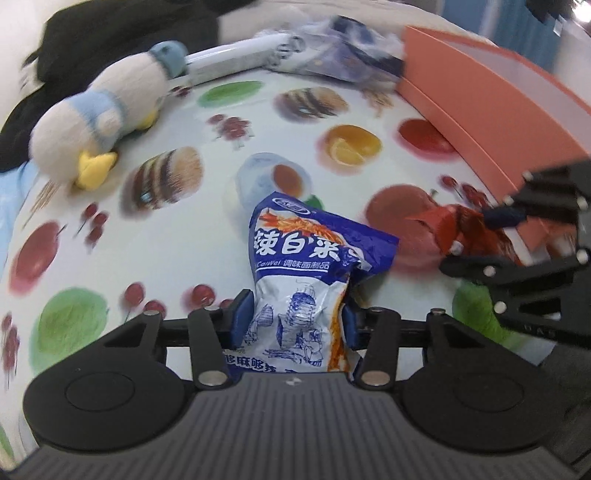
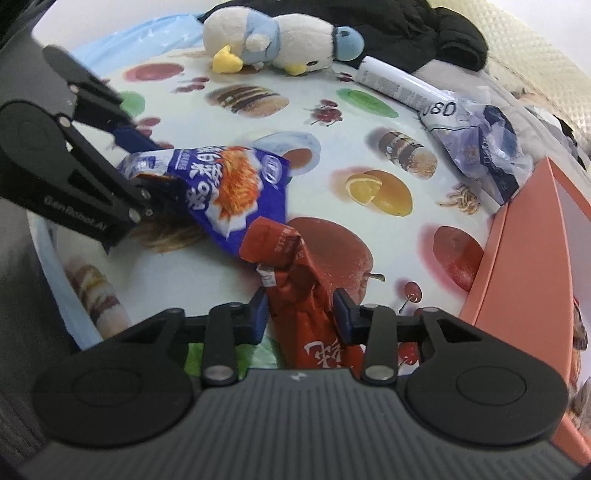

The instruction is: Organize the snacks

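I have a snack in each tool: my left gripper (image 1: 291,314) is clamped on the blue-and-white snack bag (image 1: 306,266), and my right gripper (image 2: 300,314) is clamped on the red snack packet (image 2: 306,295). Both packs sit above the table between the plush duck (image 1: 99,122) and the orange box (image 1: 491,110), the red one nearer the box. I judge the job is partway: neither held pack is in the box yet, something already seems to lie inside its near corner though I cannot tell what, and a crumpled dark-blue bag (image 2: 484,147) waits beside the box's far end, perhaps another snack. The surface is a white tablecloth (image 1: 192,229) printed with fruit and pastries; a white tube (image 2: 395,85) lies at its far edge, with dark clothing (image 2: 406,33) and pale bedding beyond, a blue wall behind the box
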